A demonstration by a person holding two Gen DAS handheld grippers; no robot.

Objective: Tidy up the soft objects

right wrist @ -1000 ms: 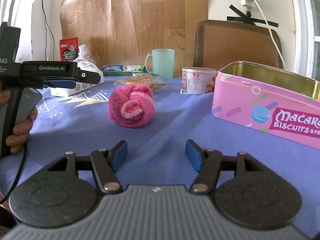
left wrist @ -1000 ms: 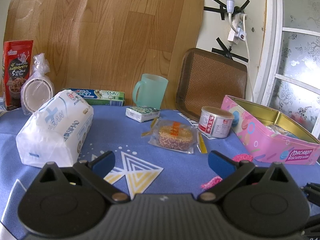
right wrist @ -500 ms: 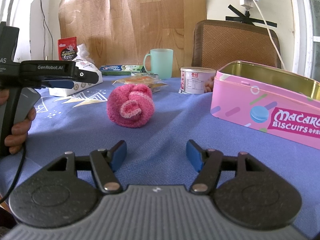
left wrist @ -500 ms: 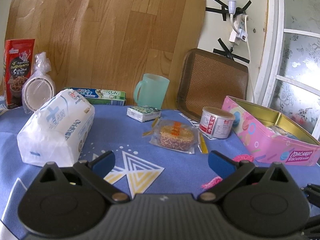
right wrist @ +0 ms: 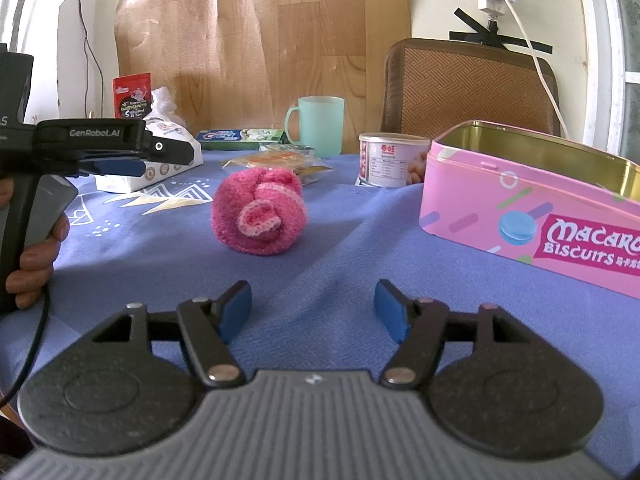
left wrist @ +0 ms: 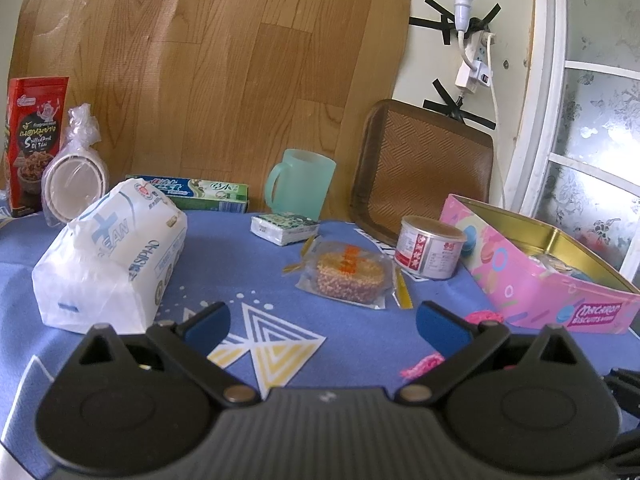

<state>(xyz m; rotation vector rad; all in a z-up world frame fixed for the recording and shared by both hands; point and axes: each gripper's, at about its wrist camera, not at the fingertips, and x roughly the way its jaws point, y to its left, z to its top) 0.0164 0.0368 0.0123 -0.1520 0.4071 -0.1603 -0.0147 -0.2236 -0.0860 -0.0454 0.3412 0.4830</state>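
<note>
Right gripper (right wrist: 313, 306): jaws stand wide apart with nothing between the blue pads, only bare blue tablecloth (right wrist: 360, 240); they have just been opening a little further.
Left gripper (left wrist: 322, 322): jaws spread wide, empty, over the tablecloth's yellow triangle print; in the right wrist view it shows at the left edge, held by a hand (right wrist: 34, 264).
Pink rolled sock (right wrist: 259, 210): one, lying on the cloth in the centre of the right wrist frame, ahead of the right jaws and slightly left of their gap, apart from both pads. In the left wrist view only pink scraps of it show at lower right, behind that gripper's right finger.
Pink biscuit tin (right wrist: 532, 204): one, lid off, at the right of the frame, well to the right of the sock.
Tissue pack (left wrist: 110, 256): one, left of the frame, just beyond the left finger.
Wrapped cake (left wrist: 349, 274): one, centre, past the jaws.
Small can (left wrist: 430, 252): one, upright, just left of the tin.
Small white packet (left wrist: 285, 228): one, behind the cake.
Green mug (left wrist: 300, 184): one, upright, far centre.
Toothpaste box (left wrist: 192, 192): one, lying flat, left of the mug.
Red snack bag (left wrist: 34, 144): one, standing at far left.
Brown tray (left wrist: 424, 168): one, leaning against the wall.
</note>
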